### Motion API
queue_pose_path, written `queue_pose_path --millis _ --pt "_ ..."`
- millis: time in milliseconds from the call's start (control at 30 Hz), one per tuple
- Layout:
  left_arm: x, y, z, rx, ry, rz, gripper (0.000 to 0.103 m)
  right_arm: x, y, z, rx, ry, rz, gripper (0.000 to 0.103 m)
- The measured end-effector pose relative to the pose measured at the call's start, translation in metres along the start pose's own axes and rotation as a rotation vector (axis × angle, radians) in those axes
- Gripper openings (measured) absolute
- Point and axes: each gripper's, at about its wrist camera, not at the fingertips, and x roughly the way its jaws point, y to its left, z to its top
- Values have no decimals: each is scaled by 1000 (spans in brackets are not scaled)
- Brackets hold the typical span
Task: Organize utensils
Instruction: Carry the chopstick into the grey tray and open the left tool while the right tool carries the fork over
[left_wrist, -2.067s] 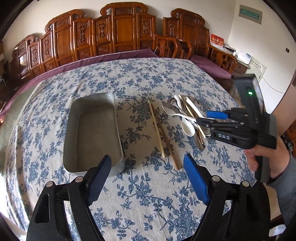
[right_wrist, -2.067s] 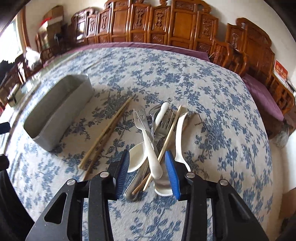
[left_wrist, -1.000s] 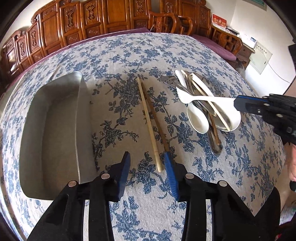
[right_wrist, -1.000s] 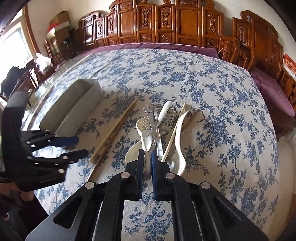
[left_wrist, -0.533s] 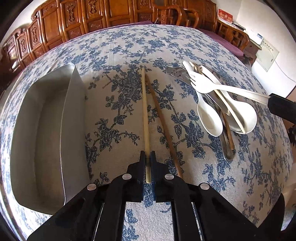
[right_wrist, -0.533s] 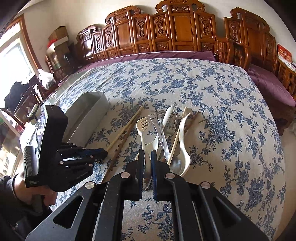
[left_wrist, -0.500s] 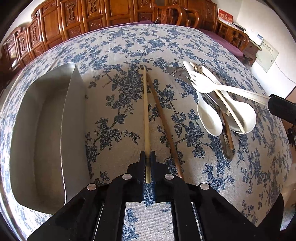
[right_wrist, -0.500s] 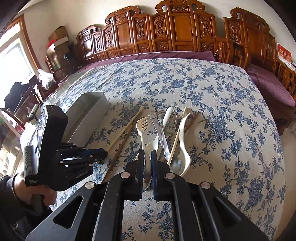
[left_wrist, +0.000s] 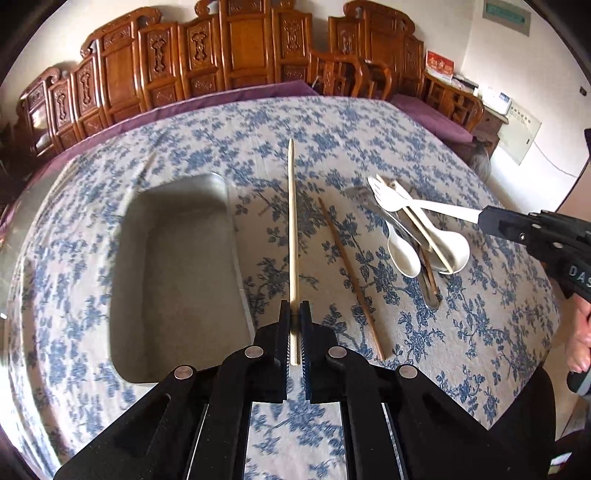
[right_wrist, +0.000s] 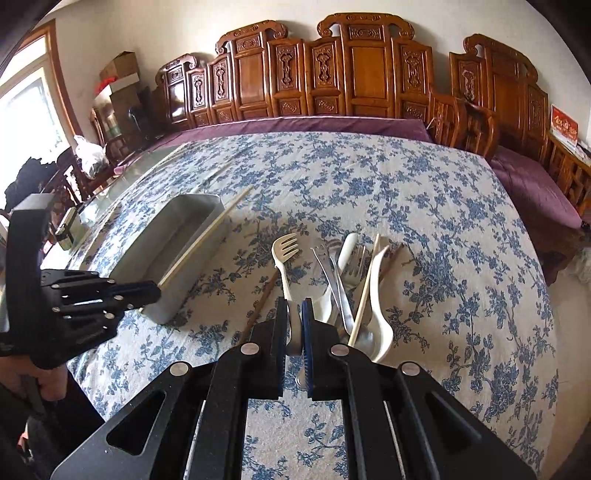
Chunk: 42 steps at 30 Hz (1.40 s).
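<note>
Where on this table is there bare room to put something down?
Inside the metal tray, which looks empty, and on the far tablecloth toward the chairs. The strip between tray and dark chopstick is narrow. It is crowded at the utensil pile.

Legible text: one item.
We read "DAS", cut off at the frame edge, in pale letters on the black right gripper (left_wrist: 491, 220); wall signs stay unreadable to us.
</note>
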Motion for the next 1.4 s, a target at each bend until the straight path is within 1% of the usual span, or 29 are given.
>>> queue_pose_path --millis 133,200,367,433,600,967,1033,1067,1133,1233,1267,1400 --pt "-24 18 -1 -1 -41 -2 4 -6 10 4 -3 -21 0 9" --pt "-32 27 -4 1 -62 19 4 -8 17 5 -14 -30 -7 9" --pt "-37 50 -8 -10 -67 49 4 -8 34 13 -37 -53 -4 9" --pt "-33 60 -9 -20 -56 51 4 -7 42 16 -44 -56 2 9" --pt "-18 84 -14 -59 -13 26 4 2 64 23 -74 -49 25 9" --pt "11 105 -24 -119 45 -24 4 29 107 36 -120 -14 55 9" --pt "12 107 -24 -126 41 -20 10 34 113 38 -127 -7 55 9" --pt "12 108 -24 -126 36 -20 14 36 116 39 -132 -4 55 9" --pt "9 110 -23 -125 23 -13 15 40 122 39 -140 3 56 9" --pt "3 115 -21 -137 -2 -11 20 47 132 42 -149 11 59 9" --pt "1 118 -20 -140 -11 -5 22 51 137 42 -154 15 56 9" --pt "-8 128 -19 -150 -38 32 24 66 151 46 -173 25 45 9"
